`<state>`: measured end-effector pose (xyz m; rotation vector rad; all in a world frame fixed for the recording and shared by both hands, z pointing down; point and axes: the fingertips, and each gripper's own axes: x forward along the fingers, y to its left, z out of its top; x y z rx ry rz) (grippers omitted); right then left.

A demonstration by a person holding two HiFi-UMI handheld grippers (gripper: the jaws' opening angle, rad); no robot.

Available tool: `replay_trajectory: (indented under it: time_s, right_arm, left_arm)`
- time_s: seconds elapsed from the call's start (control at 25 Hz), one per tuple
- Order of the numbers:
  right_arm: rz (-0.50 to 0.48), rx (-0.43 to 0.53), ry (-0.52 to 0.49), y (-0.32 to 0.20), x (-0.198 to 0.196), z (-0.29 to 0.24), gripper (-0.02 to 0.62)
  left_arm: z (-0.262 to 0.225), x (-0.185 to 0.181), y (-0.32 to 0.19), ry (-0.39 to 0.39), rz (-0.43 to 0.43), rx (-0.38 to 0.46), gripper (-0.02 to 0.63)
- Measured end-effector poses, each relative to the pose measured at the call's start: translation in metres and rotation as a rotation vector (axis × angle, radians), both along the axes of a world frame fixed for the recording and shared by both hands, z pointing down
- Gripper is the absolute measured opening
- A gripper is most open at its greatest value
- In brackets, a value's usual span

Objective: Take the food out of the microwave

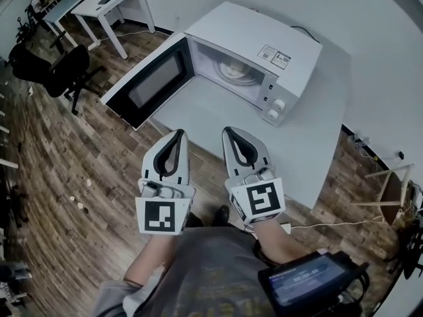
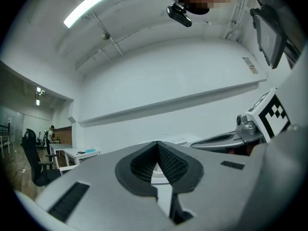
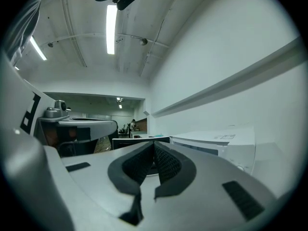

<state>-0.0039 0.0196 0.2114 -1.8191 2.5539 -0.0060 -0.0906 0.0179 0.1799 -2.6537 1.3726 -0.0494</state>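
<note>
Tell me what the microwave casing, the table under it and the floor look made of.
Microwave casing: painted sheet metal by its look, white, smooth, matte; could be plastic.
Table: pale laminate or painted board, flat and even, no grain.
Floor: wood or wood-look planks, brown, with visible grain and board seams.

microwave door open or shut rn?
Open. In the head view the microwave door is swung out to the left and the cavity is exposed, with a pale dish inside.

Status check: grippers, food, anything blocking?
Both shut, empty: left gripper, right gripper, short of the microwave. Dish inside, untouched. Door open, path looks clear.
</note>
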Motion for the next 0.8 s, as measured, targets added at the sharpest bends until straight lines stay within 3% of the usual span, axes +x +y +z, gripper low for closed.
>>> replay_trajectory:
  time_s: [0.32,0.8]
  right_arm:
    - [0.078,0.014,0.021,-0.027,0.016,-0.004,0.003]
    - [0.298,-0.030,0.022,-0.100,0.043,0.018,0.003]
  left_arm:
    - [-0.005,0.024,-0.035,0.018,0.099,0.021,0.008]
    - [0.013,0.052,-0.129,0.016,0.308,-0.016,0.008]
